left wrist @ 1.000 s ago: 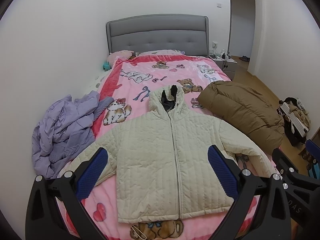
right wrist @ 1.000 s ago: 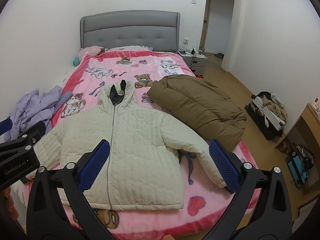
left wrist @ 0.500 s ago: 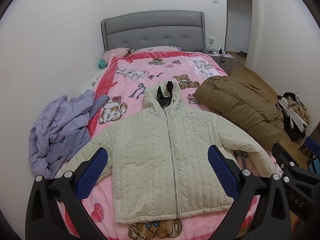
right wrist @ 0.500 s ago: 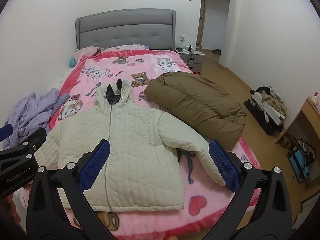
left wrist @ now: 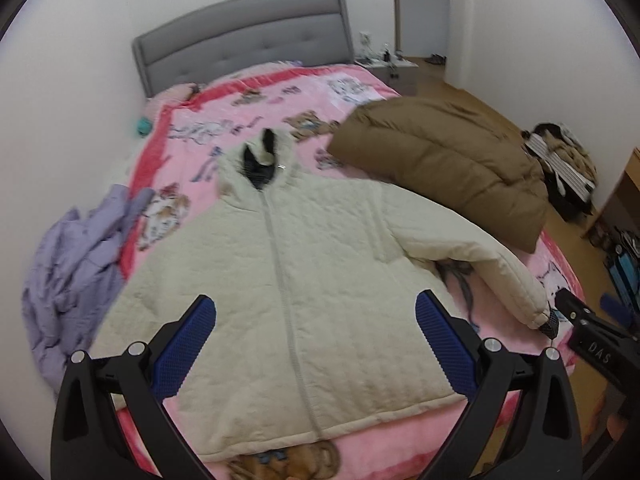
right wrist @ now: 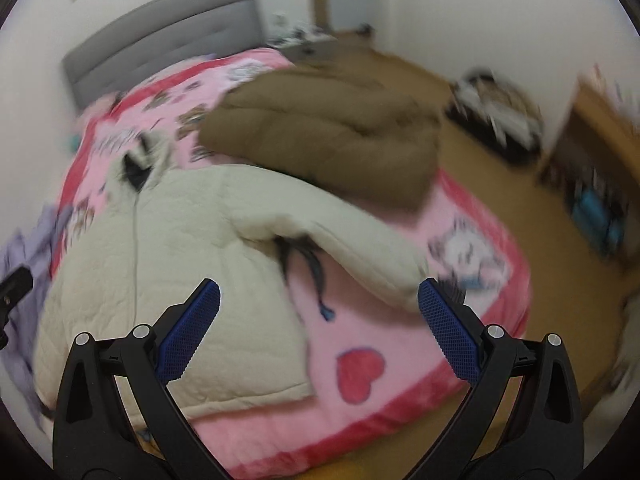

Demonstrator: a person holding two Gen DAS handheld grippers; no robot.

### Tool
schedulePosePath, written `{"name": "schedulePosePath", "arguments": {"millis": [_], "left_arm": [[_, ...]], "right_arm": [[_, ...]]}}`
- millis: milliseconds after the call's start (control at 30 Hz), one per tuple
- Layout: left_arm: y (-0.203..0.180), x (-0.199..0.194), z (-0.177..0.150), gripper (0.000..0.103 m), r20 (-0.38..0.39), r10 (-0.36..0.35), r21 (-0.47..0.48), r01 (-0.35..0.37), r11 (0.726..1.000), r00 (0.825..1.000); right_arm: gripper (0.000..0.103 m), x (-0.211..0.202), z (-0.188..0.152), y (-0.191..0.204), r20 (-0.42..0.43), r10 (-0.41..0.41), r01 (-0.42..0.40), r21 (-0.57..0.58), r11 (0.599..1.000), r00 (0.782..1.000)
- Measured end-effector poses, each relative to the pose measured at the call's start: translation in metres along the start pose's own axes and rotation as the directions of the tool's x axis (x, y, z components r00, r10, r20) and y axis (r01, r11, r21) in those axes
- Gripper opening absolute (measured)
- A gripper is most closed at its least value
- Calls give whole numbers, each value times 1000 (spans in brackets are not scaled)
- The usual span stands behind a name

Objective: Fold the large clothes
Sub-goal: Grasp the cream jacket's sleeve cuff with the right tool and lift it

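Observation:
A cream quilted hooded jacket [left wrist: 304, 264] lies flat, zipped, on the pink cartoon blanket [left wrist: 352, 88], hood toward the headboard, sleeves spread. It also shows in the right wrist view [right wrist: 192, 248], blurred. My left gripper [left wrist: 316, 332] is open and empty above the jacket's lower front. My right gripper [right wrist: 320, 316] is open and empty above the gap between the jacket body and its right sleeve [right wrist: 360, 248]. The right gripper's body shows in the left wrist view [left wrist: 592, 340] beside the sleeve cuff [left wrist: 532, 300].
A folded brown puffer coat [left wrist: 444, 160] lies on the bed's right side. A lilac garment [left wrist: 72, 264] is heaped at the left edge by the wall. A grey headboard [left wrist: 248, 36], a nightstand [left wrist: 388, 68], bags on the wood floor [left wrist: 564, 160] and a wooden cabinet [right wrist: 592, 136] surround the bed.
Both grippers have moved down and closer to the jacket and swung to the right. The right wrist view is motion-blurred. Both stay open. The jacket has not moved.

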State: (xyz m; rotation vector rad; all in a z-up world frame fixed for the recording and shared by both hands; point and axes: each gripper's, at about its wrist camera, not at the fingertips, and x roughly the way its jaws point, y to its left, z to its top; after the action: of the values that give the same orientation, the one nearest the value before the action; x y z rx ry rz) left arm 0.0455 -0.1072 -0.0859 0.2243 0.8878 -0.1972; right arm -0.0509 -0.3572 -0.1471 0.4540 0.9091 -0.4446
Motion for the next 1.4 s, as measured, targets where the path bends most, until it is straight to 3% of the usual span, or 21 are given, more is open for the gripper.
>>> {"name": "schedulePosePath", "arguments": {"millis": [100, 167, 267, 367, 533, 633, 700, 767, 900, 1033, 1133, 1200, 1300, 1400], "left_arm": [[-35, 25, -4, 99, -28, -21, 52, 22, 998, 999], [-54, 37, -6, 99, -46, -35, 73, 38, 997, 998], [-83, 59, -14, 99, -87, -48, 105, 57, 993, 995], [-107, 77, -22, 99, -133, -46, 149, 65, 987, 990], [-123, 80, -25, 99, -122, -21, 190, 44, 981, 992], [-122, 79, -23, 99, -105, -6, 182, 25, 983, 994], [-119, 81, -22, 99, -121, 7, 170, 14, 985, 993], [-115, 82, -21, 99, -138, 11, 149, 10, 989, 990], [-111, 86, -21, 99, -144, 24, 138, -4, 990, 989], [-105, 94, -21, 99, -161, 30, 136, -8, 991, 986], [-95, 97, -18, 99, -154, 33, 118, -14, 993, 987], [-85, 99, -17, 99, -155, 33, 105, -17, 994, 987], [-65, 106, -17, 99, -158, 27, 74, -15, 997, 987], [-37, 116, -17, 99, -164, -2, 19, 5, 1000, 986]], "right_arm": [[90, 48, -10, -66, -67, 104, -83, 260, 962, 992], [81, 80, -18, -103, -92, 153, -98, 433, 896, 984], [81, 130, -33, -142, -86, 266, -151, 642, 752, 960], [80, 162, -46, -154, -63, 299, -158, 739, 655, 952], [76, 198, -56, -163, 62, 359, -240, 845, 477, 931], [76, 226, -63, -168, 104, 406, -256, 904, 342, 908], [65, 236, -61, -169, 123, 424, -269, 914, 305, 897], [55, 240, -53, -169, 116, 403, -262, 907, 329, 908], [44, 230, -27, -165, 122, 374, -282, 868, 409, 919], [40, 202, 22, -160, 150, 344, -329, 765, 554, 927], [39, 160, 88, -132, 222, 334, -400, 562, 724, 916], [38, 137, 129, -103, 251, 348, -426, 414, 804, 903], [36, 103, 186, -36, 272, 392, -444, 166, 881, 879], [33, 78, 221, 38, 272, 461, -470, -36, 882, 844]]}}
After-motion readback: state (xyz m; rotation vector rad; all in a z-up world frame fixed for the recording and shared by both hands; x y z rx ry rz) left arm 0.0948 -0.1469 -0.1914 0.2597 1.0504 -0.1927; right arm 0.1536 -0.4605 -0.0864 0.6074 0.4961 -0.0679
